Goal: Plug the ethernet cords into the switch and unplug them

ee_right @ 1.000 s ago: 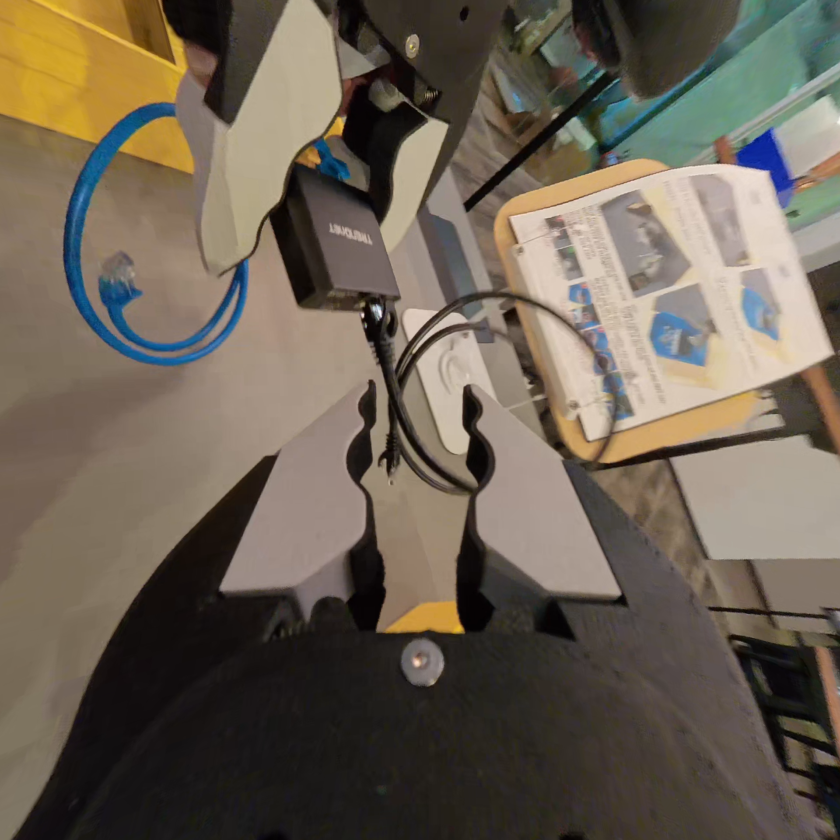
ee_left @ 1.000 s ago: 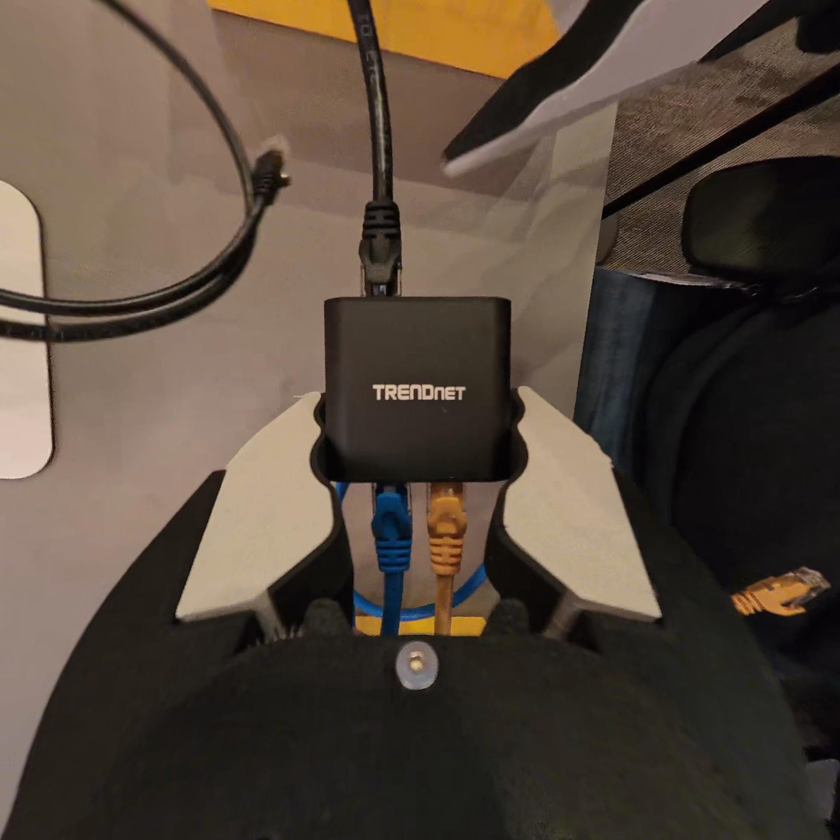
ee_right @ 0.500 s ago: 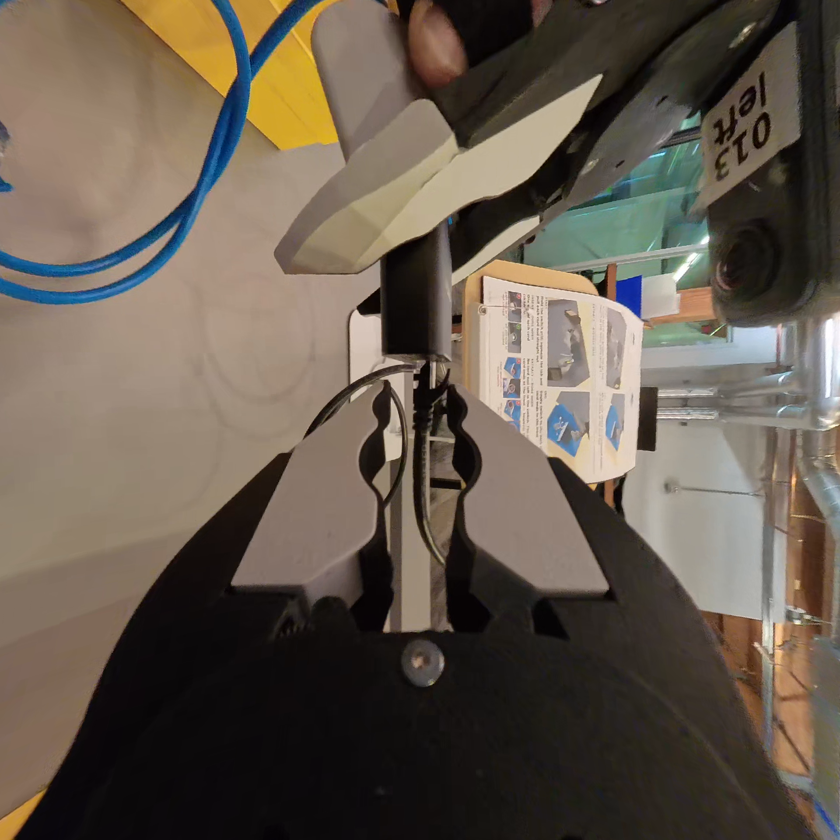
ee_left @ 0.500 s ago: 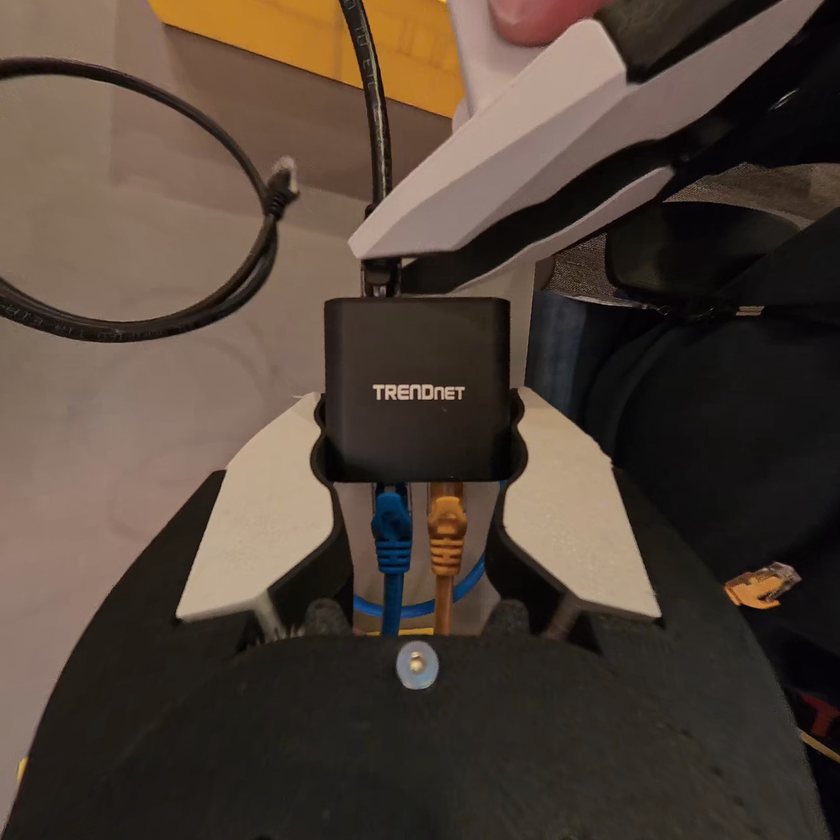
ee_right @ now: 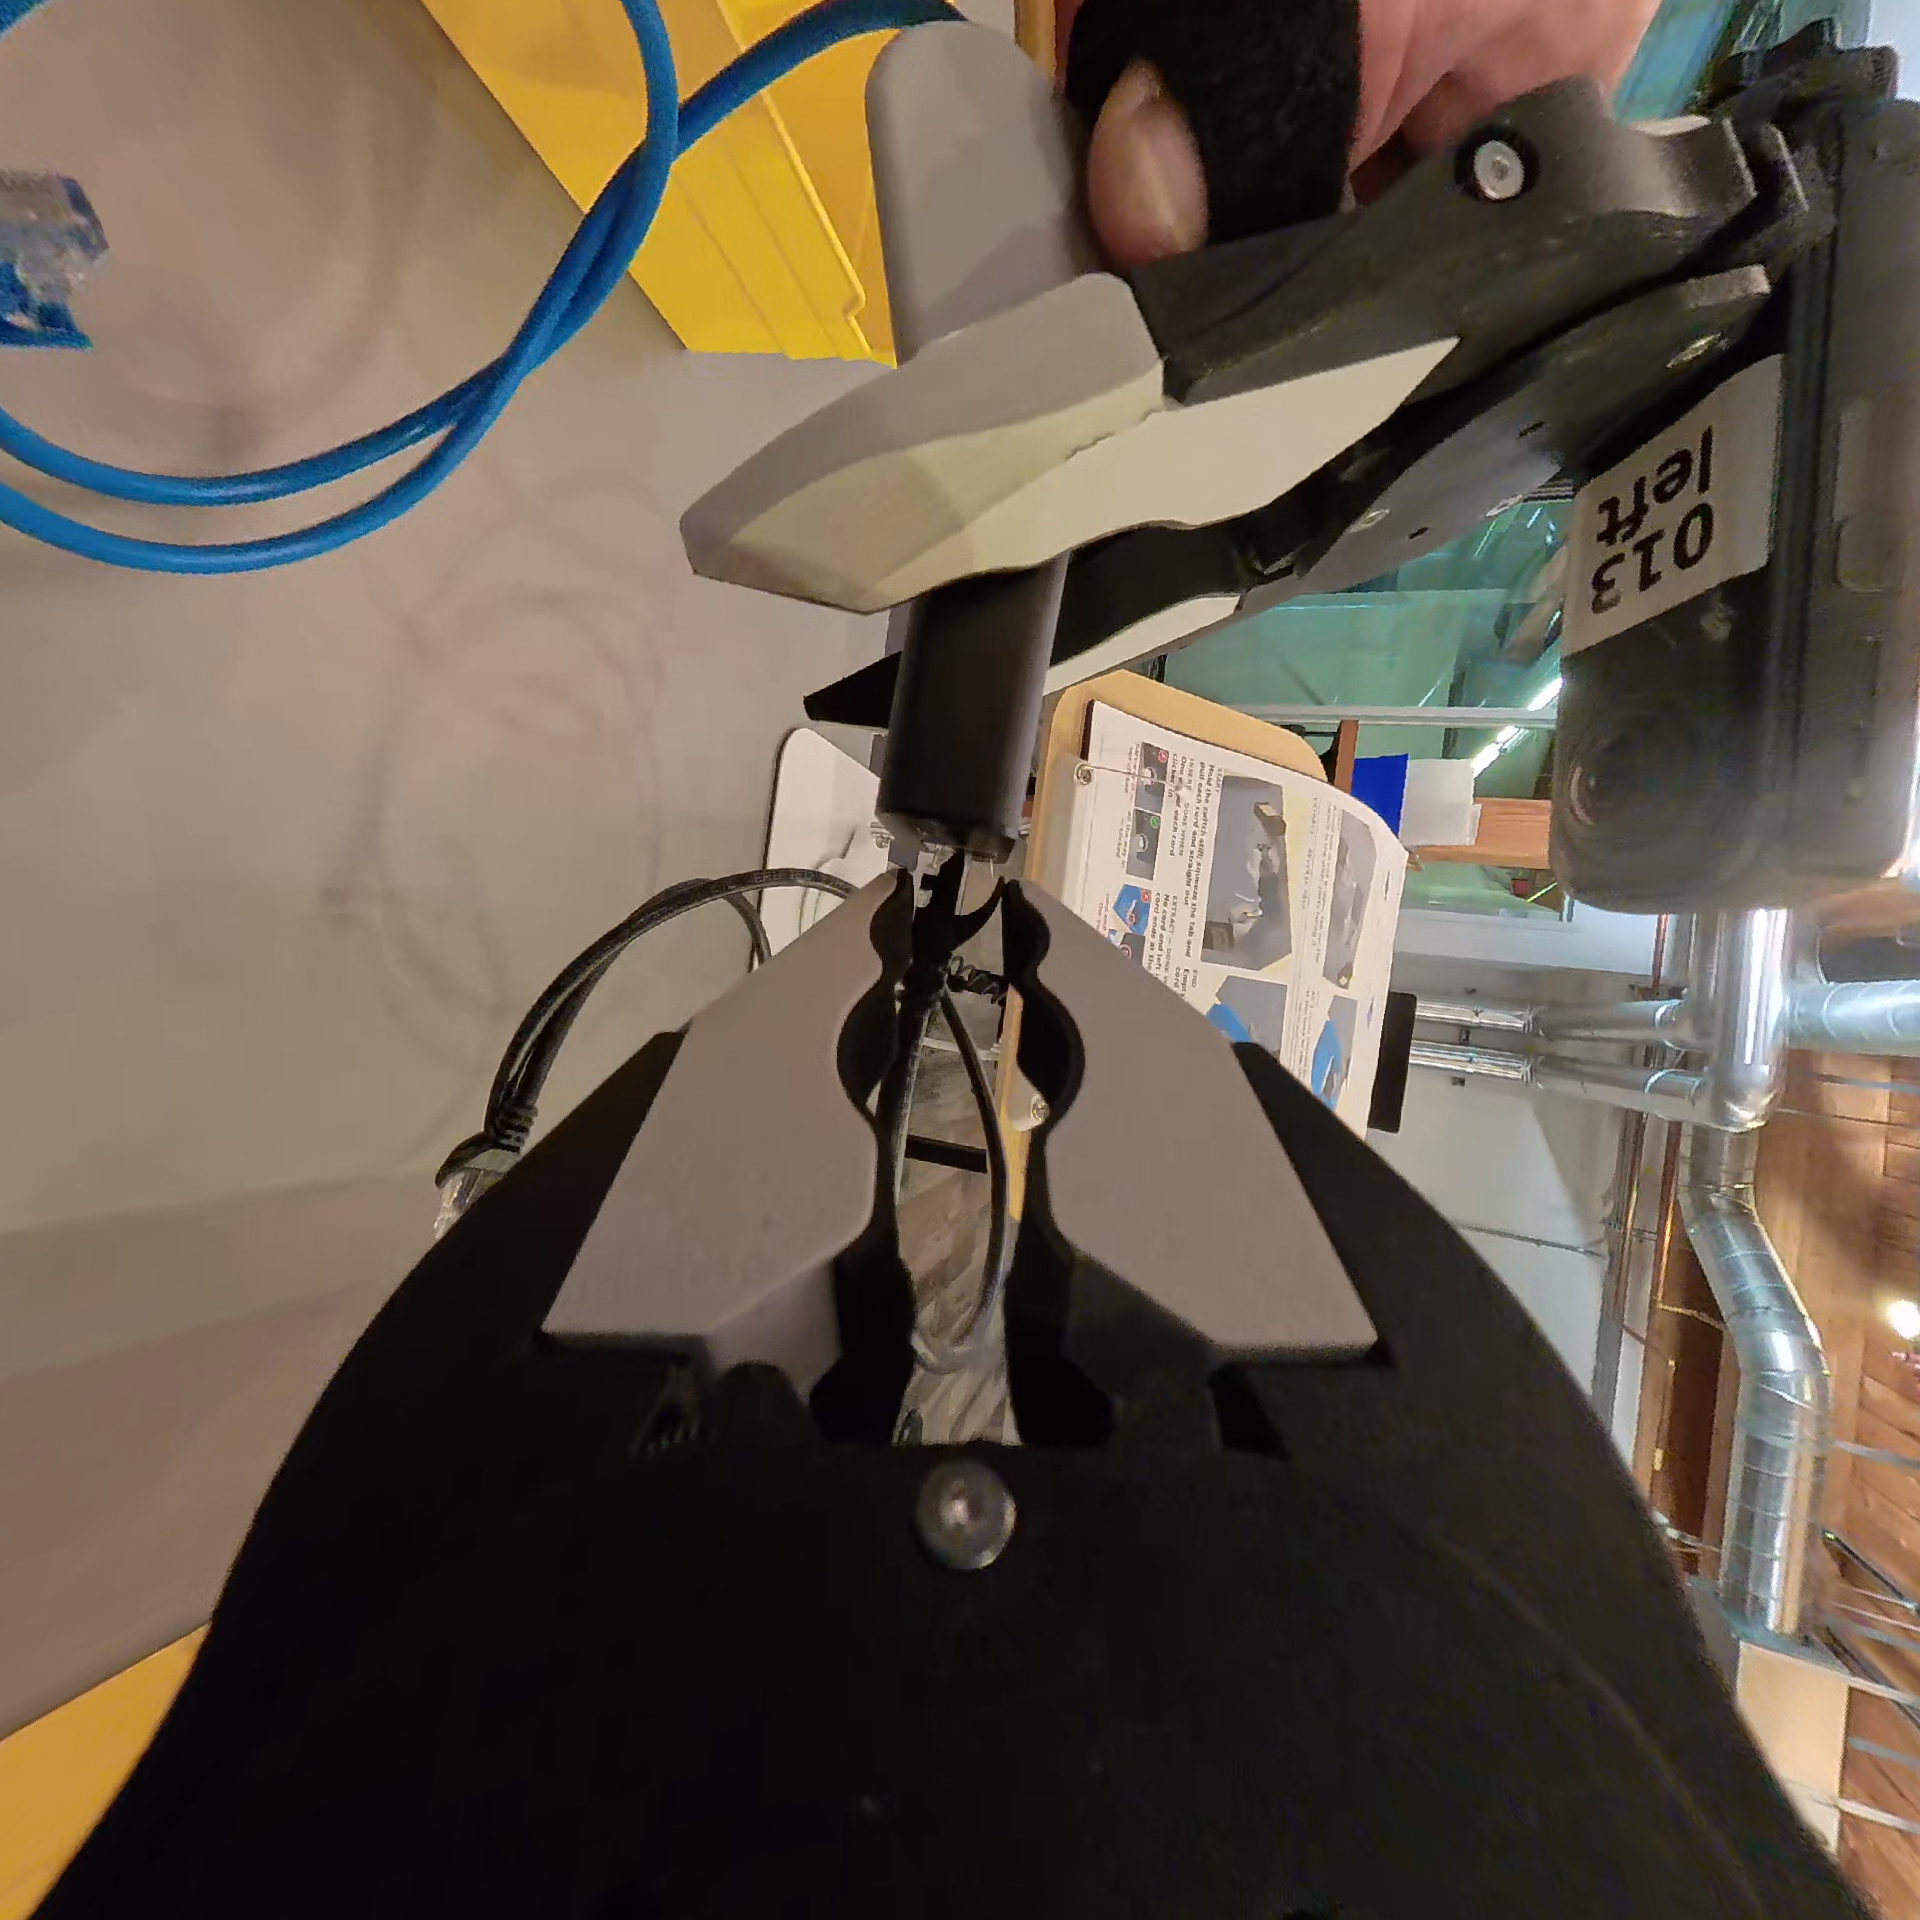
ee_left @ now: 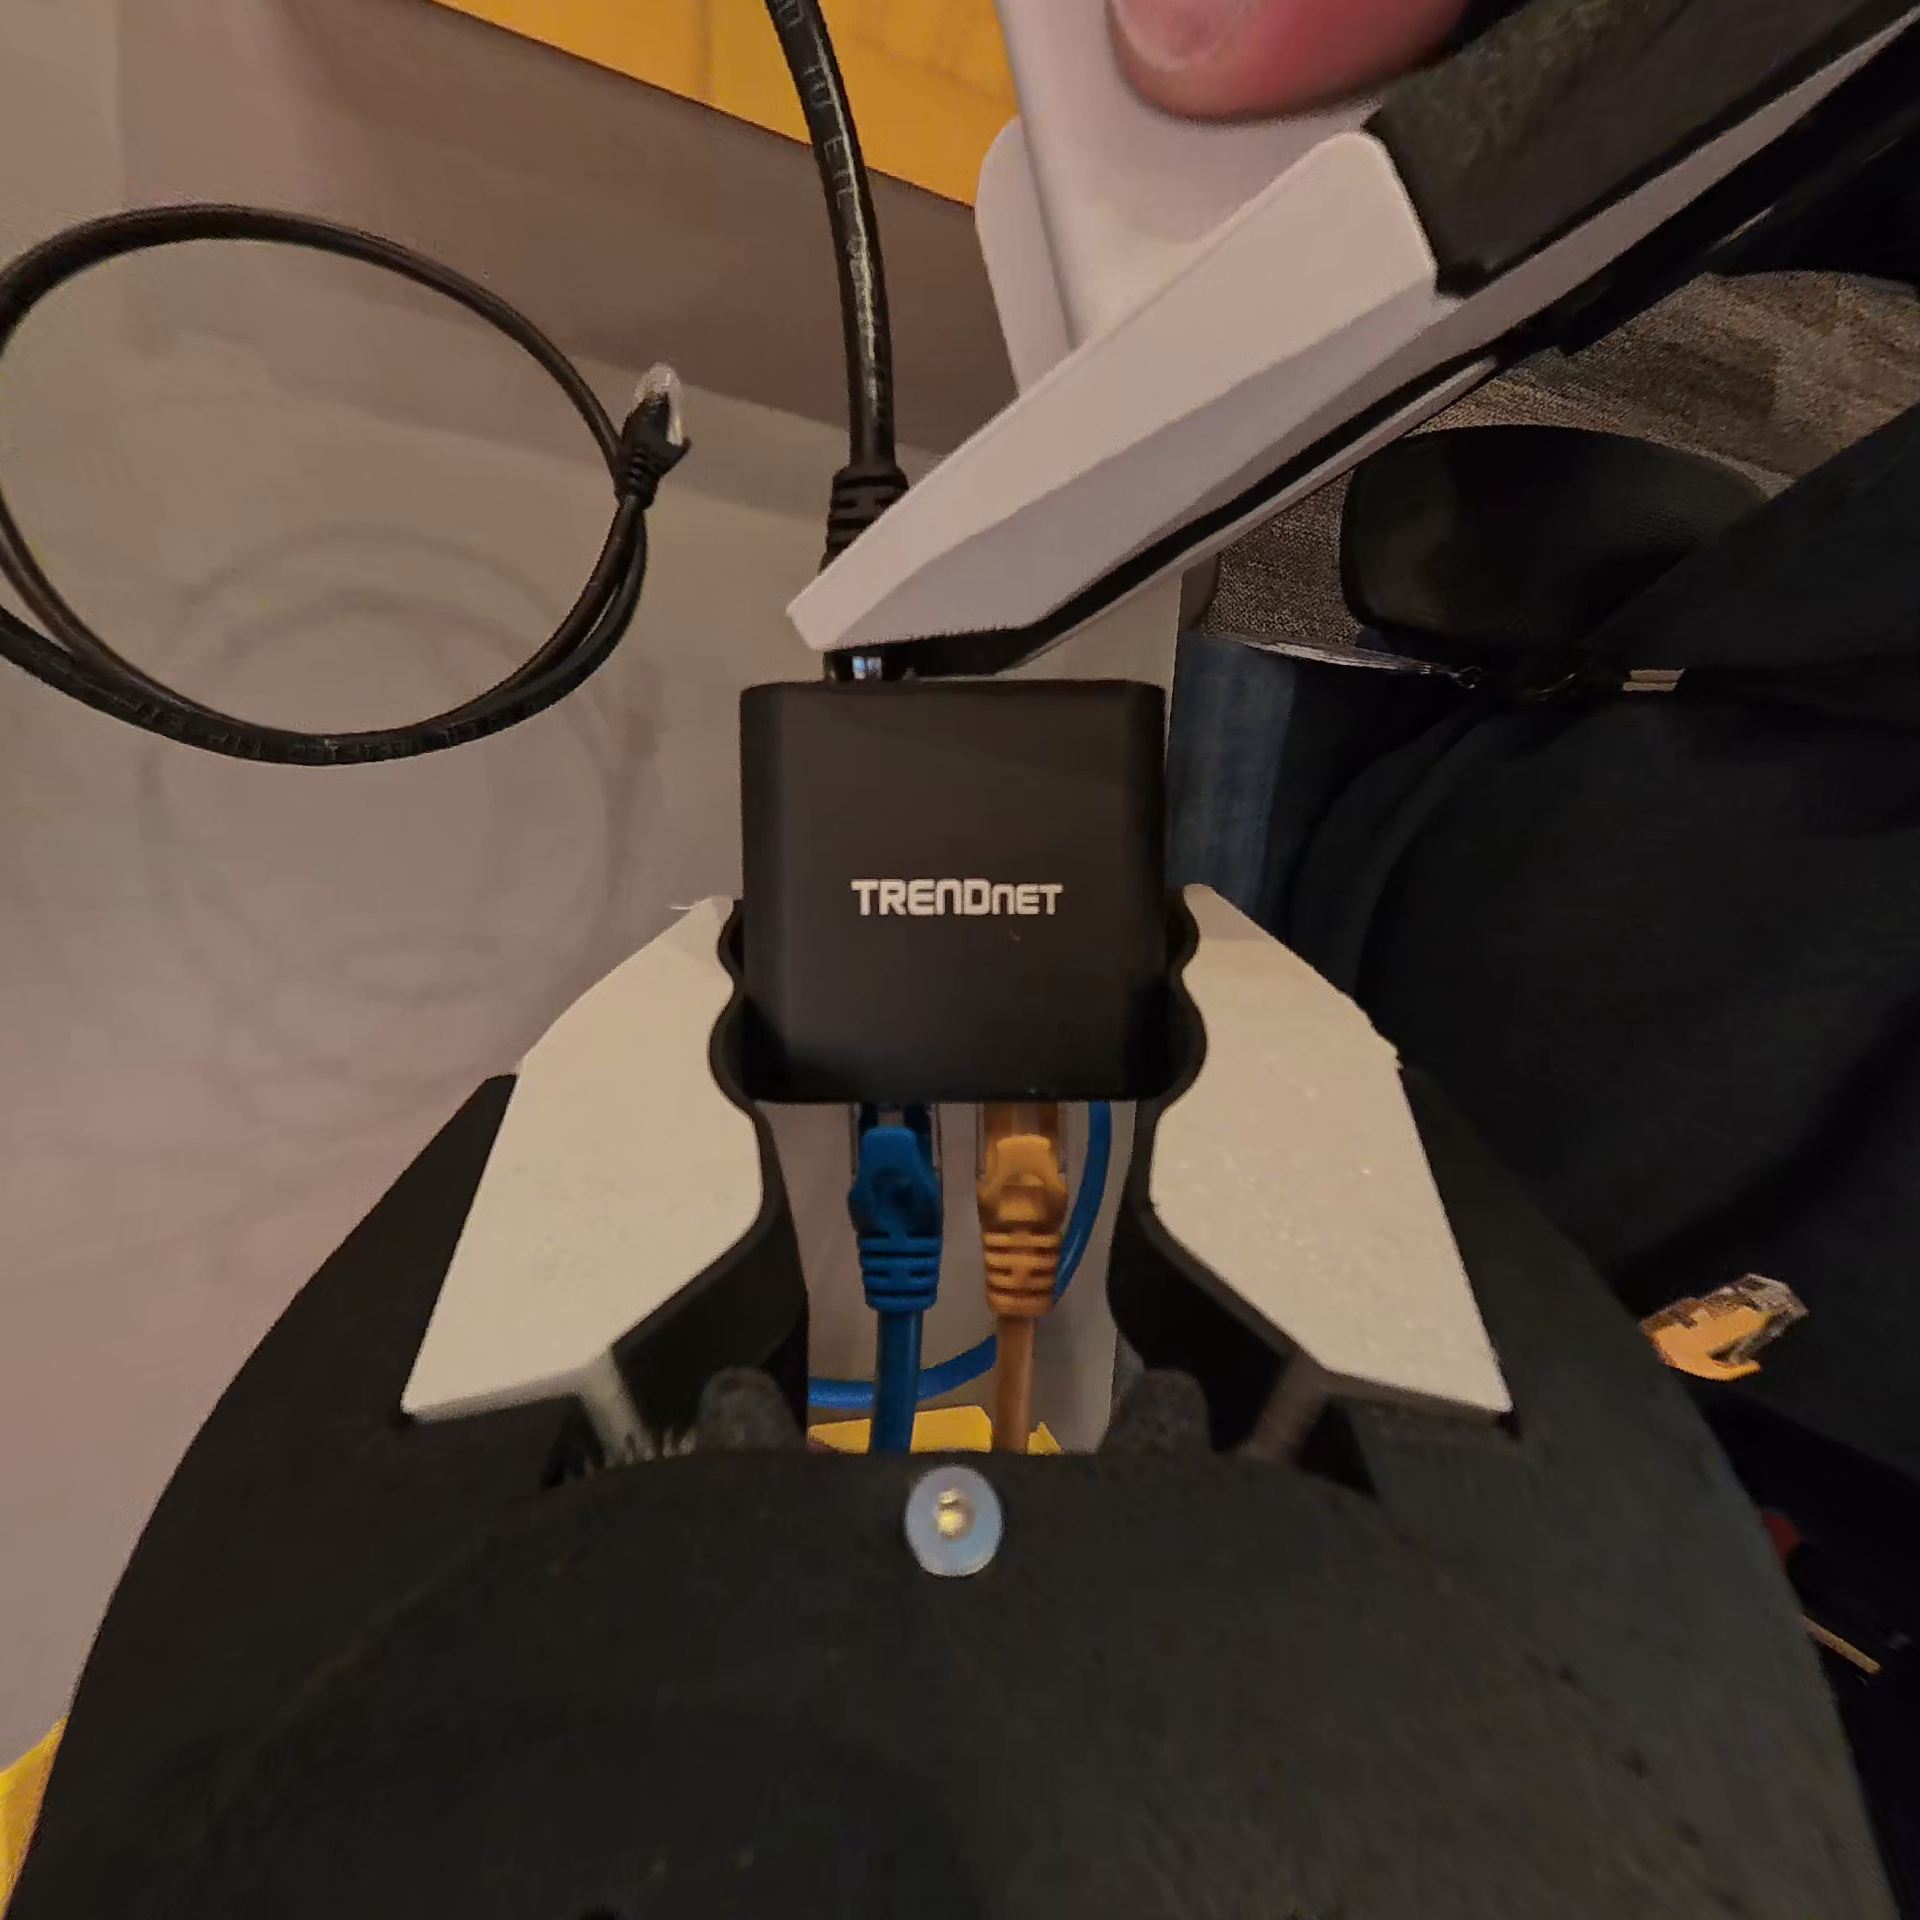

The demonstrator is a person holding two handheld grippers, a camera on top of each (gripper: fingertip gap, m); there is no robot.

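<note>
My left gripper (ee_left: pixel 956 912) is shut on a small black switch (ee_left: pixel 951 821) and holds it above the grey table (ee_left: pixel 291 987). A blue plug (ee_left: pixel 894 1195) and an orange plug (ee_left: pixel 1023 1205) sit in the switch's near side. A black cord (ee_left: pixel 862 260) is plugged into its far side. My right gripper (ee_right: pixel 948 899) has its jaws closed around that black plug, right against the switch (ee_right: pixel 971 717). In the left wrist view, a finger of the right gripper (ee_left: pixel 1122 457) hides the plug.
The black cord's free end (ee_left: pixel 655 416) lies looped on the table. The blue cord (ee_right: pixel 520 343) loops with a loose plug (ee_right: pixel 42 249). A loose orange plug (ee_left: pixel 1725 1335) hangs off the table at the right. A board with a printed sheet (ee_right: pixel 1247 883) stands beyond. My right fingertips sit around 5 cm from my left ones.
My right gripper has moved in to the switch's far side and its jaws have narrowed around the black plug. My left gripper keeps holding the switch.
</note>
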